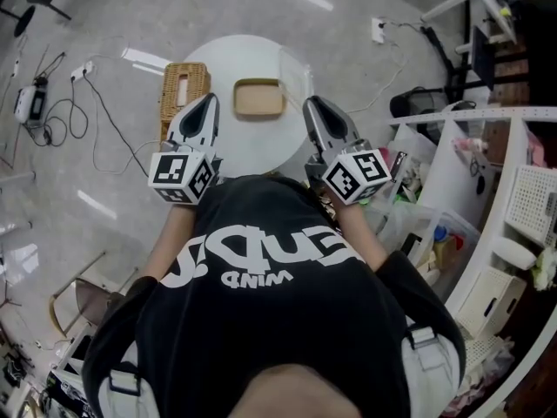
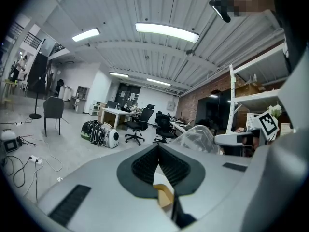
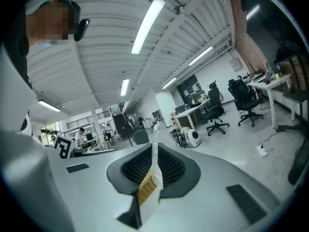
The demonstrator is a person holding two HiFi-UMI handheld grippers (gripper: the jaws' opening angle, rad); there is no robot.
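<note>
Both grippers are held over a round white table (image 1: 252, 151). My left gripper (image 1: 209, 101) is between a wicker basket (image 1: 183, 90) and a tan tray (image 1: 258, 99). In the left gripper view its jaws (image 2: 158, 146) meet at the tips with nothing between them, and a bit of the tan tray (image 2: 164, 195) shows below. My right gripper (image 1: 312, 103) is just right of the tray, beside a clear plastic bag (image 1: 296, 66). In the right gripper view the jaws (image 3: 155, 151) are shut on a thin edge of that clear plastic bag (image 3: 155, 166). A woven brown surface (image 3: 146, 190) shows under them.
Cables and a power strip (image 1: 80, 71) lie on the floor to the left. White shelving (image 1: 487, 190) crowded with items stands to the right. A chair (image 1: 83, 299) is at the lower left. Office chairs (image 2: 137, 124) and desks stand farther off.
</note>
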